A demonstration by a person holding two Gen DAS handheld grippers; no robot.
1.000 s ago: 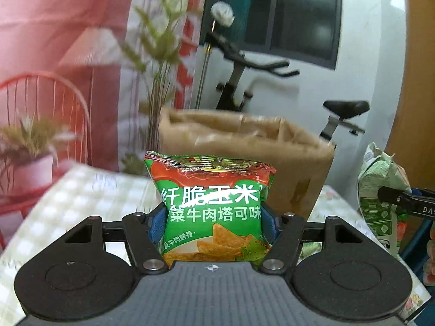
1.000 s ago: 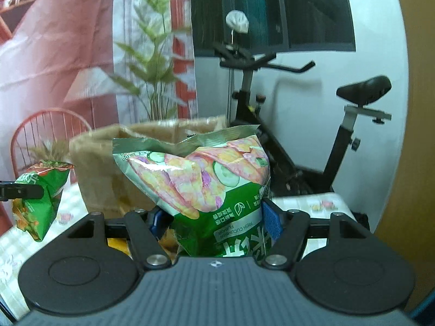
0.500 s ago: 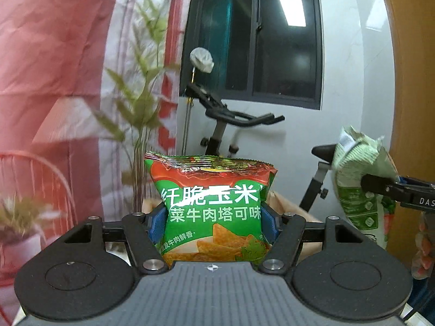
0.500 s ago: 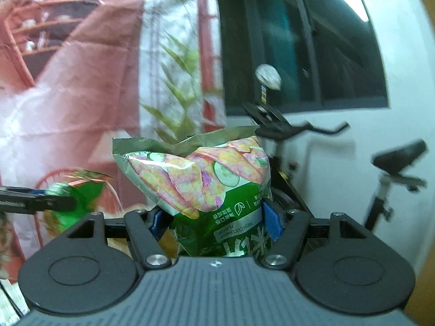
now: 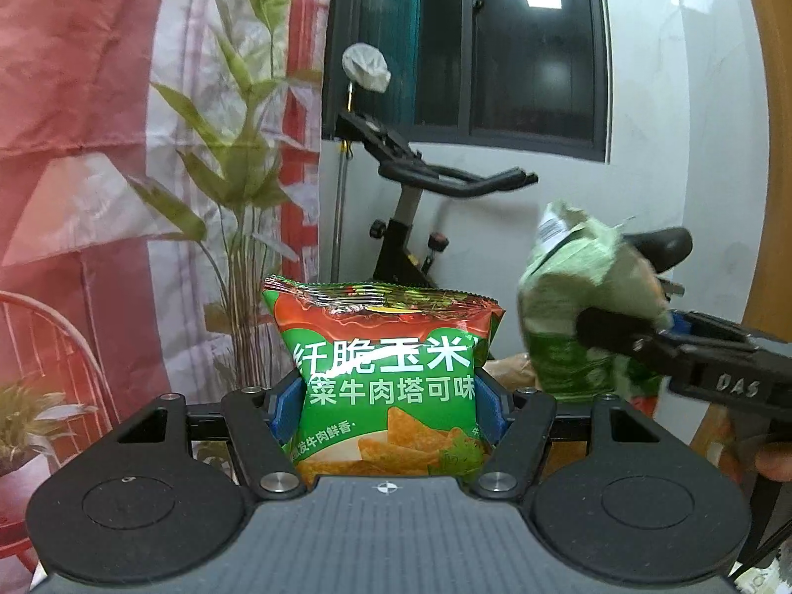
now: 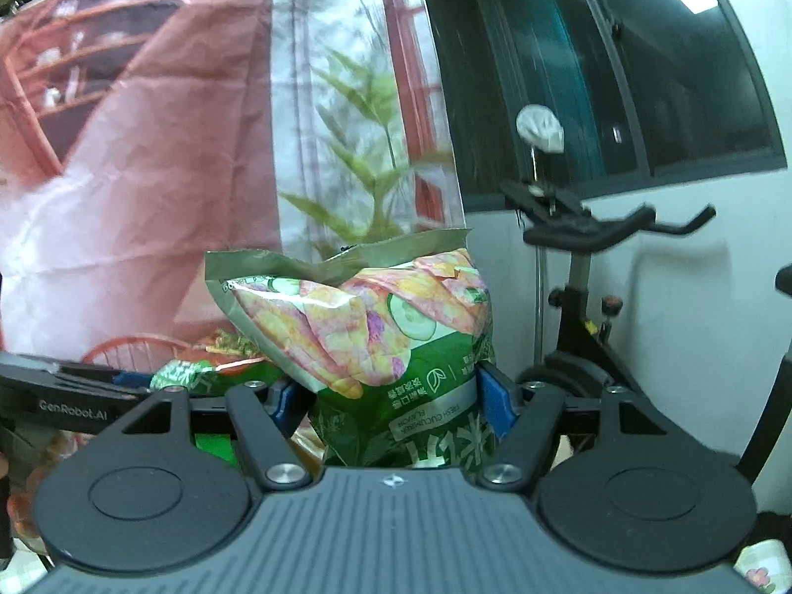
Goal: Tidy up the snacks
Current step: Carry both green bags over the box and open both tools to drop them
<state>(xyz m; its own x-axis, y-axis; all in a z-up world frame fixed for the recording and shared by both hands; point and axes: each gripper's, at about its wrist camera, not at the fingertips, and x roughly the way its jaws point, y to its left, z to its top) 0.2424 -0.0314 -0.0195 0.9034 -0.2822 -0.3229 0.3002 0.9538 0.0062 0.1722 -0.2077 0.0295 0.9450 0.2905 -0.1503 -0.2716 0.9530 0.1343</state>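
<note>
Left wrist view: left claw (image 5: 388, 408) clamped on corn chip bag (image 5: 386, 376); right claw (image 6: 396, 403) gripping "FRESH CUCUMBER FLAVOR" bag (image 6: 376, 336).

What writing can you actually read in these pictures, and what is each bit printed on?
"纤脆玉米" and "菜牛肉塔可味": corn chip bag held in the left tongs.
"FRESH CUCUMBER FLAVOR", upside down: cucumber chip bag in the right tongs.
"DAS": side of the right tongs.
"GenRobot.AI": side of the left tongs.
Smaller print on both bags: too small or blurred to read.
</note>
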